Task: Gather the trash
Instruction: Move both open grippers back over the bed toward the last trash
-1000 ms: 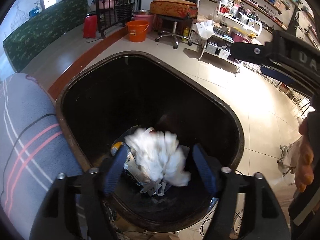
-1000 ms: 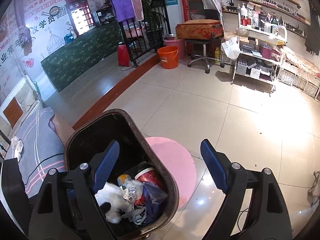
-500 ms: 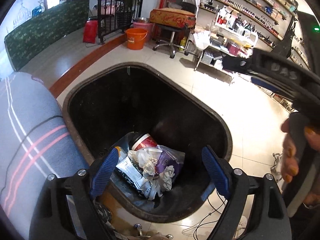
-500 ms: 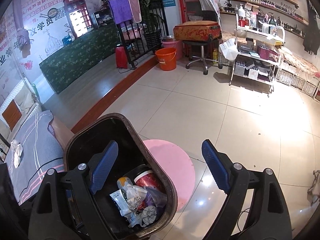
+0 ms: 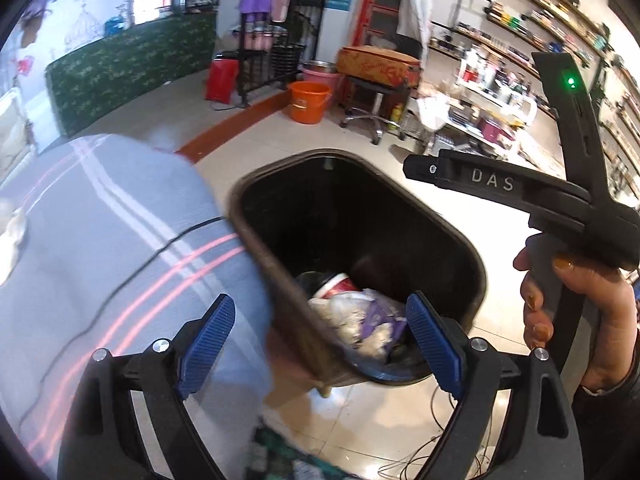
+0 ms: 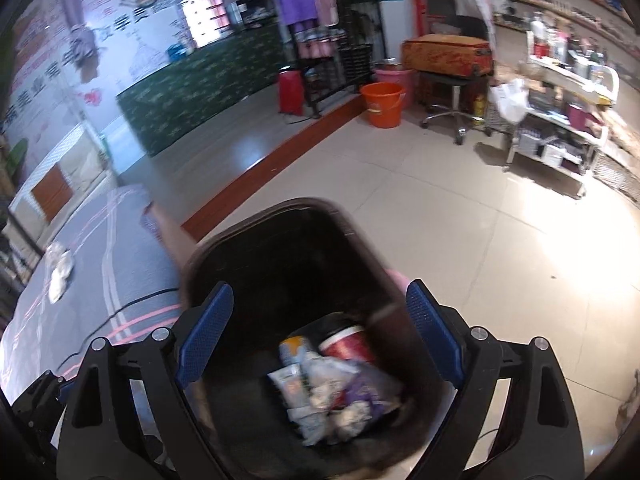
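With both the left gripper (image 5: 320, 344) and right gripper (image 6: 316, 336) spread wide and empty, the drop is done — trash (image 6: 332, 384) sits low in the black bin (image 5: 468, 264). Next, I'd swing toward the crumpled tissue (image 6: 60, 272) on the grey bed cover (image 6: 120, 264) — approach low, close only once the pads straddle it.

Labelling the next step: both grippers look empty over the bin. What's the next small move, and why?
Probably swing the left gripper toward the crumpled white wad lying on the grey striped cover. Both it and the right gripper are open and empty, its jaws having just opened, and the dark plastic bin already holds wrappers and a red cup.
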`<action>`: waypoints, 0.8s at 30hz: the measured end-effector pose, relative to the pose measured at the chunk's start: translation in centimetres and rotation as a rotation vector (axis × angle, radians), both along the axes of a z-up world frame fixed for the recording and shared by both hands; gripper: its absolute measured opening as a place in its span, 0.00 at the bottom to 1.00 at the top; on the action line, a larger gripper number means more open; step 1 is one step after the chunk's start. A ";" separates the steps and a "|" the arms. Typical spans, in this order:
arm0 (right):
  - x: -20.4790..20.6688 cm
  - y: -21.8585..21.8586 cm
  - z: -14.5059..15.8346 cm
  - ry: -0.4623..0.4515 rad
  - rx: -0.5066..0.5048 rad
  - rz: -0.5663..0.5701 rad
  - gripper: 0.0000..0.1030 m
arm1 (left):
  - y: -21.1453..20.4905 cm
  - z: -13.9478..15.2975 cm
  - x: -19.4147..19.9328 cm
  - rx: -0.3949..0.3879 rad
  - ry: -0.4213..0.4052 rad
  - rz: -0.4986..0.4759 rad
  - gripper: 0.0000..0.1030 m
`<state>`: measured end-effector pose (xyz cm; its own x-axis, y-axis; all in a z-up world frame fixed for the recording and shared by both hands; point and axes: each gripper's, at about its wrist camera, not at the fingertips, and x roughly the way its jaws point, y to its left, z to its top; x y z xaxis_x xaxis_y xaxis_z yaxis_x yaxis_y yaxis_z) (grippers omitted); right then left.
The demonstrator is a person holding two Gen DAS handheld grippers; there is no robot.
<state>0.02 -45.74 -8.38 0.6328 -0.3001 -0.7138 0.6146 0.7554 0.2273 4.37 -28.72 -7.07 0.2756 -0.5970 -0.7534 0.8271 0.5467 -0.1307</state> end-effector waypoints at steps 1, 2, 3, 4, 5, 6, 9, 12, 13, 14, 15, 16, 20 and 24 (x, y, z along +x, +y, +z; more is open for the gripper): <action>0.9 0.8 0.0 0.001 -0.002 0.029 0.85 | 0.8 -0.1 0.5 0.001 0.003 0.021 0.84; 1.5 1.5 0.0 0.001 -0.002 0.050 0.85 | 1.6 -0.1 1.0 0.002 0.011 0.042 0.84; 2.3 2.3 0.0 0.001 0.001 0.078 0.85 | 2.3 -0.1 1.5 0.002 0.018 0.063 0.84; 2.9 2.9 0.1 0.001 0.004 0.101 0.85 | 3.1 -0.2 2.0 0.002 0.020 0.085 0.84; 3.5 3.6 0.2 0.001 0.002 0.125 0.85 | 3.9 -0.1 2.5 0.002 0.019 0.106 0.84; 4.3 4.5 0.3 -0.001 -0.001 0.152 0.85 | 4.8 -0.1 3.0 0.003 0.016 0.130 0.84; 5.8 6.2 0.5 -0.004 -0.003 0.208 0.85 | 7.0 0.2 4.5 0.008 0.004 0.191 0.84; 7.7 8.1 1.1 0.002 -0.015 0.275 0.85 | 9.4 0.5 6.3 0.016 0.001 0.267 0.84; 8.5 9.1 1.2 0.004 -0.025 0.305 0.85 | 10.3 0.6 7.0 0.015 -0.001 0.292 0.84; 9.2 9.8 1.4 0.005 -0.031 0.331 0.85 | 11.3 0.8 7.6 0.014 -0.006 0.320 0.84; 9.7 10.4 1.5 0.006 -0.034 0.352 0.85 | 12.2 1.0 7.8 0.016 -0.015 0.342 0.84; 10.7 11.2 1.7 0.004 -0.034 0.388 0.85 | 13.2 1.1 8.5 0.021 -0.029 0.372 0.84; 13.7 14.0 2.5 -0.011 -0.043 0.478 0.85 | 16.6 1.3 11.7 0.046 -0.065 0.474 0.84; 16.8 15.9 3.5 -0.032 -0.025 0.544 0.85 | 19.5 1.0 15.7 0.064 -0.079 0.574 0.84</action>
